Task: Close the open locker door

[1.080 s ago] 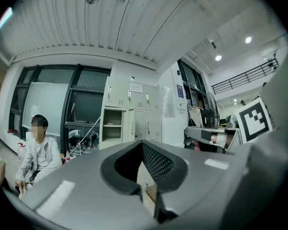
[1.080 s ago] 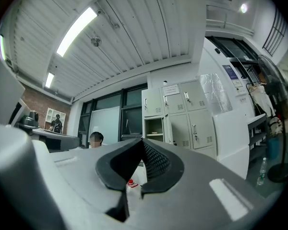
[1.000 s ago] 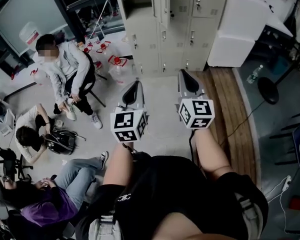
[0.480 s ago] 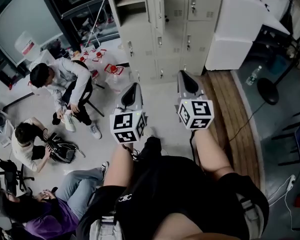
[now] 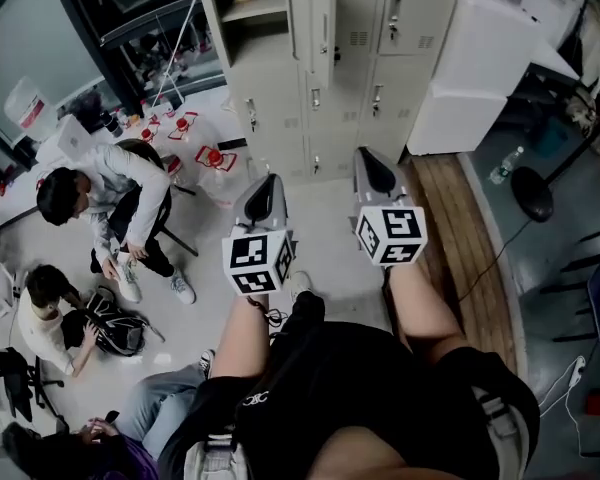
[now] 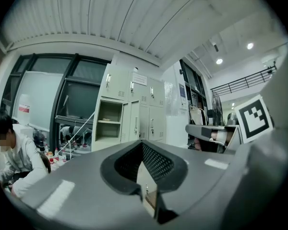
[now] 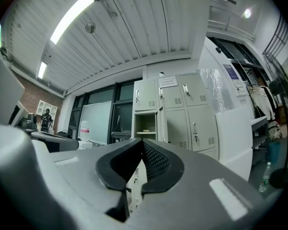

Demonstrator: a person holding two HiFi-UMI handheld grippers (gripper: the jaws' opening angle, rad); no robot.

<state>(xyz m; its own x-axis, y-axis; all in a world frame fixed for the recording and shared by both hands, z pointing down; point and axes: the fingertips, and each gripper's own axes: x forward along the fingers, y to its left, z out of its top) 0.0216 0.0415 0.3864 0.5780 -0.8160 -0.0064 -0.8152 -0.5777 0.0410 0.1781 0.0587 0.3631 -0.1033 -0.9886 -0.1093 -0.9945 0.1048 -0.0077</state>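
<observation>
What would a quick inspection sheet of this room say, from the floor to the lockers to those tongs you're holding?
Surface: pale floor, wooden strip at right.
Job's things: locker door stands open beside its shelved compartment; neighbouring doors shut.
Clutter: red-capped jugs, backpack, bottle.
Grippers: left tongs and right tongs both shut, empty, short of the lockers.
Cables: one thin cable on the floor at right.
Surroundings: seated people at left, white cabinet at right.
</observation>
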